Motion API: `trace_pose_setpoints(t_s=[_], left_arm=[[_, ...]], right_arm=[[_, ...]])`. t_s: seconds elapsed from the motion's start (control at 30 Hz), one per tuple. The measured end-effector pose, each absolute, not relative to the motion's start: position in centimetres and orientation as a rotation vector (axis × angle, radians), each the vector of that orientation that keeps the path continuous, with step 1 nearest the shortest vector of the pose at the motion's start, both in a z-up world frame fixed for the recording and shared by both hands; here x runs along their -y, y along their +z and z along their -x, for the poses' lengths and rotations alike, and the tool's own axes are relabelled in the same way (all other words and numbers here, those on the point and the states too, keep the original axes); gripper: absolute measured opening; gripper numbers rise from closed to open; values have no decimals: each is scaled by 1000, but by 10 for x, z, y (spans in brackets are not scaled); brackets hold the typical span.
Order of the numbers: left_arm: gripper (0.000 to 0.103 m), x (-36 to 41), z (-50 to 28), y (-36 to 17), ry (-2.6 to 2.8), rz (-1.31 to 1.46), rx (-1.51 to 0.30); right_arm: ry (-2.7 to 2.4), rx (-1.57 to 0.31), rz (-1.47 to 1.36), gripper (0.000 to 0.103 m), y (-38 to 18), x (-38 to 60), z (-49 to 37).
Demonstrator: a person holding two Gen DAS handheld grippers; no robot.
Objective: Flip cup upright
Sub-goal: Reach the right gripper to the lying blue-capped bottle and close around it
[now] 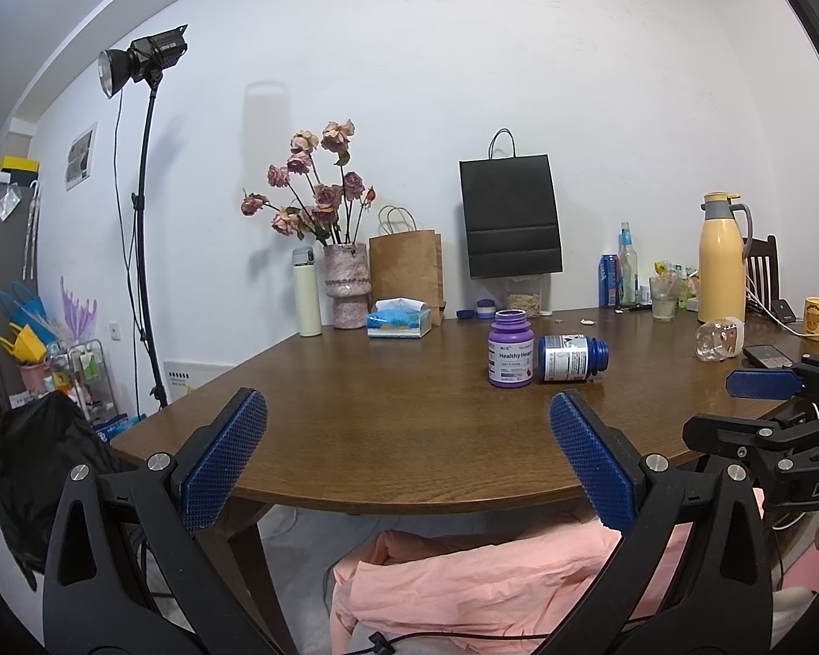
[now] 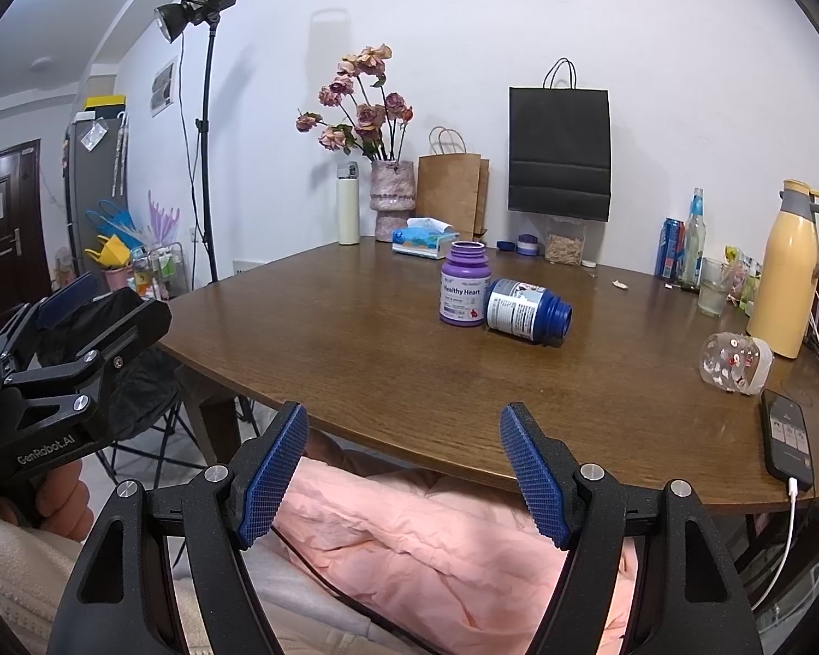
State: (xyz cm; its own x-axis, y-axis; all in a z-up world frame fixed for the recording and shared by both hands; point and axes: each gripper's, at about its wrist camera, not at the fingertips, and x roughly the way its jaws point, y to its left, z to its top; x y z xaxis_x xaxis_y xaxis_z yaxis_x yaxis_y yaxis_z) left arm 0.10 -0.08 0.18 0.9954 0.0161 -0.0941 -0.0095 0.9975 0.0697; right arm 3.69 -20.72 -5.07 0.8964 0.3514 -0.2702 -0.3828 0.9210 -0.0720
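Cup point(image 2: 734, 363): clear glass with red-and-white pattern, lying on its side on the worktop point(image 2: 355, 371), just left of the phone point(image 2: 787, 445); mouth direction hard to tell through the fisheye.
Left tongs point(image 1: 409, 461): spread wide, holding nothing, short of the worktop's near edge.
Right tongs point(image 2: 404, 472): spread wide, holding nothing, well short of the cup.
Progress: 0 steps done; cup untouched.
Remaining: reach, grasp, turn upright, release.

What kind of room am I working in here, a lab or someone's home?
Most likely a home dining area, lit for recording: a wooden table crowded with a vase of dried roses, paper bags and a yellow thermos jug, plus a studio light by the wall.
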Motion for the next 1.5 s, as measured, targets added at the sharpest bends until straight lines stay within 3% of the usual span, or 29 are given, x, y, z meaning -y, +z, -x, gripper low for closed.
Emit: trace_pose_setpoints(t_s=[0.23,0.5,0.9,1.2,1.5], left_arm=[[103,1,-7,0,17,-81,-88],[103,30,-82,9,-117,-144,-160],[103,55,-213,7,-262,-25,-463],[103,52,-280,2,-257,61,-582],[103,61,-307,-8,-289,41,-641]], right_arm=[[382,-272,129,78,-52,206,-41],[352,-256,170,78,-37,221,-92],[349,-424,331,78,-21,237,-235],[444,-507,330,78,-8,263,-320],[602,-687,320,81,-37,247,-377]])
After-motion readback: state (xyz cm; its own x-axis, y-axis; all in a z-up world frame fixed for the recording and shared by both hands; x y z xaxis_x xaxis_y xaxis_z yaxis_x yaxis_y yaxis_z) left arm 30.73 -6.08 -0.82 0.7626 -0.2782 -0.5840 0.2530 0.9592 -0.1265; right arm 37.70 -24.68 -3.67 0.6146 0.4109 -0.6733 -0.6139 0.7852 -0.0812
